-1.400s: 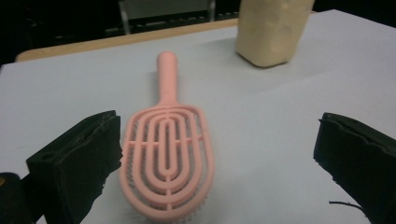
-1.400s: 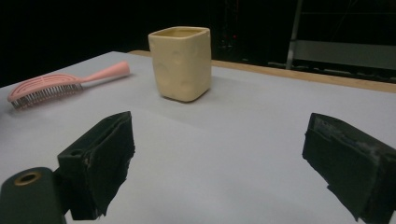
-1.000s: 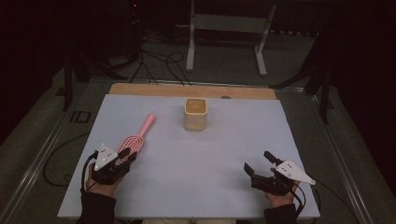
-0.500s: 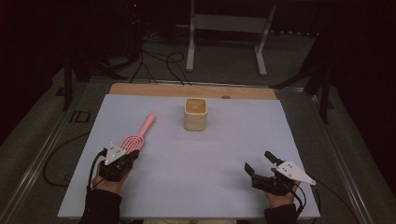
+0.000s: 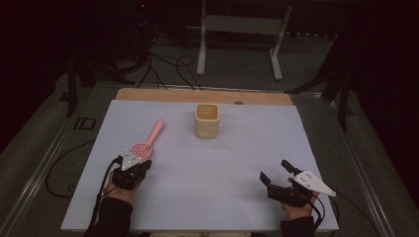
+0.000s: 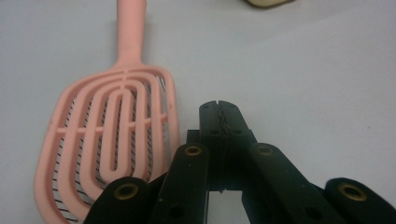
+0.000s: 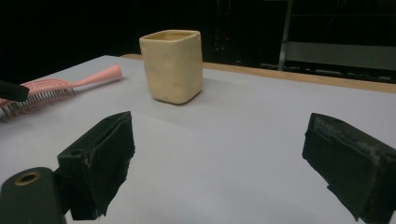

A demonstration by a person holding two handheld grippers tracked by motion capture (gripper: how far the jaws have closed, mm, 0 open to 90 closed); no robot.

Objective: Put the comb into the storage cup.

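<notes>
Left gripper: jaws pressed together with nothing between them, tips resting low over the table just beside the right edge of the pink brush. In the high view the left gripper sat at the near end of the brush's head, at the near left of the table.

Right gripper: jaws spread wide, empty, parked at the near right of the table, well apart from everything. Its own view looked between the two jaws across the bare surface toward the cream cup.

Pink brush lay flat, bristles down, handle pointing away toward the far side. Cream cup stood upright at centre-far, well apart from the brush, with nothing visible inside it.

Progress, as a judgement: the work in hand looked like picking up the brush, likely to stand it in the cup. Nothing was done yet: brush not gripped, not lifted, cup unoccupied. Left to do: open the left jaws, take the brush, carry it over.

Against the frames from a second and half a second earlier: the left gripper had drawn back slightly toward the person, from over the brush head to its near end. Right gripper, brush and cup sat as before.
</notes>
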